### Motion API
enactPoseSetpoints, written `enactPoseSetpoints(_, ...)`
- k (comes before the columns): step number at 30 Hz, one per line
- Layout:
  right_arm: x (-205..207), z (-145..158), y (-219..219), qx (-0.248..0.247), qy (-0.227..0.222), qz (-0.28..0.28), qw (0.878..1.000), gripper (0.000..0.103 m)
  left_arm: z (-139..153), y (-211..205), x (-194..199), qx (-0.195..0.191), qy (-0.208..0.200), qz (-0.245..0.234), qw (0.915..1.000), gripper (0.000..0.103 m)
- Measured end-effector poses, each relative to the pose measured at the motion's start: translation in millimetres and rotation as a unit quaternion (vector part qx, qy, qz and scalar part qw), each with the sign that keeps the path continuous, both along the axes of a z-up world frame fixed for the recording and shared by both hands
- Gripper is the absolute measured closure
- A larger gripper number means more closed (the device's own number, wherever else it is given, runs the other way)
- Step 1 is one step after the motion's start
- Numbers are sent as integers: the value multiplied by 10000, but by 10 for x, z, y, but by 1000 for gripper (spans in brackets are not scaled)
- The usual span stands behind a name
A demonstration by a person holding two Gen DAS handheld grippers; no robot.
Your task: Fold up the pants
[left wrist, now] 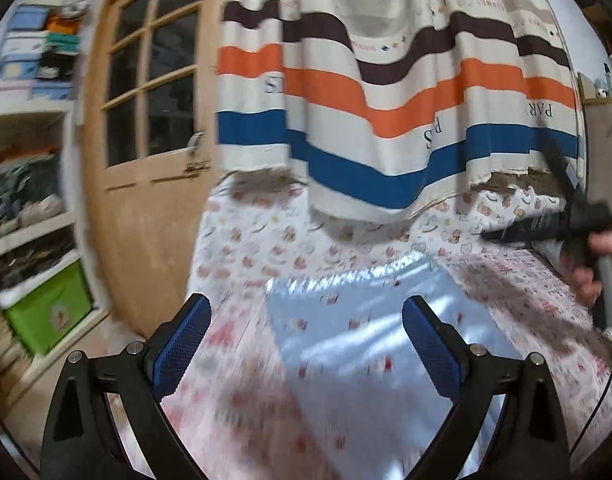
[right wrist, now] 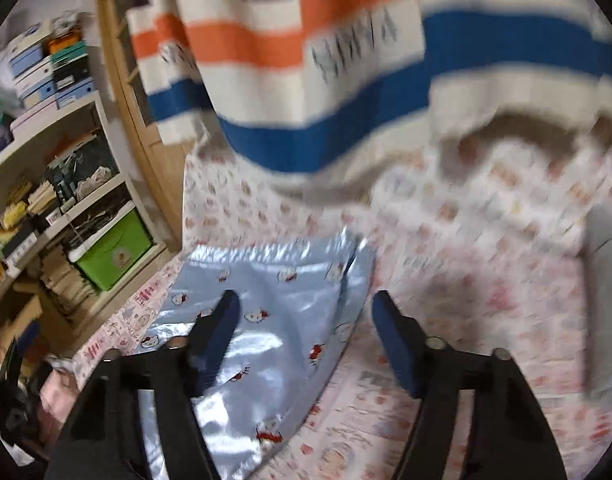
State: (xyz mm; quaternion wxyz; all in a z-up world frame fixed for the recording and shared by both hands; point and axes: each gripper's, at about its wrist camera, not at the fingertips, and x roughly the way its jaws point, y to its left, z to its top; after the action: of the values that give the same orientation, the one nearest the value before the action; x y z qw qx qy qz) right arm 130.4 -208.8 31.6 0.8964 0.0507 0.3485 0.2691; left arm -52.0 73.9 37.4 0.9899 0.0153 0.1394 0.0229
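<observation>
I see the shiny blue pants lying flat on the bed near its left edge, and both my left gripper and right gripper have their fingers apart with nothing in them; the satin looks slippery, so I judge a shallow pinch could slide off or catch the printed sheet underneath. My right view shows the pants' edge and cat print sharply, while only the left view shows a hand holding the other tool.
</observation>
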Motion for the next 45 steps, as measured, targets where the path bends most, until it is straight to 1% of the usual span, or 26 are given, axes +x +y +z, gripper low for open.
enactPoseSetpoints(1,82,-81,54,-1,111,34,9999,43,42,17,142,-36,18,-29,10000,7)
enactPoseSetpoints(2,206,-193,108,-9,264,95,9996,49,73,45,293,-96,67,-47,9999,7)
enactPoseSetpoints(3,299,-286,163,-43,369,138,9992,51,92,80,434,-179,130,-57,9997,7)
enactPoseSetpoints(5,449,-457,285,-209,504,126,9984,53,100,146,630,-344,237,44,9991,7)
enactPoseSetpoints(7,570,-603,366,-331,571,42,9978,53,83,190,710,-499,306,-8,9983,7)
enactPoseSetpoints(8,629,-661,387,-372,591,-14,9976,53,79,205,741,-532,308,-36,9981,7)
enactPoseSetpoints(10,720,-732,386,-309,641,-80,9974,53,72,206,783,-431,263,-14,9987,7)
enactPoseSetpoints(12,785,-773,408,-223,710,0,9972,63,56,216,855,-288,267,39,9992,7)
enactPoseSetpoints(13,812,-788,426,-259,724,22,9970,73,45,233,905,-271,316,51,9991,9)
enactPoseSetpoints(14,830,-803,446,-318,760,30,9966,87,27,264,958,-309,382,55,9988,13)
enactPoseSetpoints(15,859,-834,456,-329,880,33,9956,96,13,302,1013,-369,447,72,9983,15)
enactPoseSetpoints(16,880,-856,430,-254,975,-64,9949,100,-6,341,1066,-423,520,98,9977,18)
enactPoseSetpoints(18,854,-824,340,-63,826,-256,9962,100,-49,411,1147,-489,647,137,9966,25)
enactPoseSetpoints(19,849,-803,320,-81,738,-280,9968,100,-64,429,1175,-496,690,145,9963,27)
enactPoseSetpoints(20,847,-786,295,-168,649,-316,9973,100,-85,446,1201,-492,736,142,9960,27)
enactPoseSetpoints(23,876,-799,234,-250,760,-431,9959,100,-174,458,1294,-381,879,173,9953,28)
enactPoseSetpoints(26,829,-756,172,-357,693,-495,9957,100,-279,467,1384,-317,1132,284,9927,28)
enactPoseSetpoints(29,731,-656,98,-412,508,-551,9963,100,-329,472,1359,-297,1177,306,9921,28)
enactPoseSetpoints(33,692,-605,63,-684,366,-653,9949,100,-329,452,1308,-246,1148,307,9926,27)
enactPoseSetpoints(36,725,-668,45,-717,620,-610,9936,98,-324,415,1177,-204,1092,246,9935,28)
enactPoseSetpoints(38,692,-672,27,-733,638,-608,9934,87,-323,378,1062,-36,1019,277,9944,27)
enactPoseSetpoints(39,635,-643,1,-706,496,-661,9941,87,-325,351,996,60,977,297,9948,27)
enactPoseSetpoints(41,531,-562,-44,-711,268,-752,9943,87,-325,324,878,118,951,295,9950,27)
enactPoseSetpoints(43,412,-466,-114,-587,179,-793,9950,87,-312,335,748,2,945,309,9950,28)
enactPoseSetpoints(44,313,-407,-159,-487,102,-808,9955,87,-297,335,621,-88,836,233,9962,27)
enactPoseSetpoints(45,186,-340,-195,-430,-42,-792,9959,87,-288,321,518,-92,731,192,9971,27)
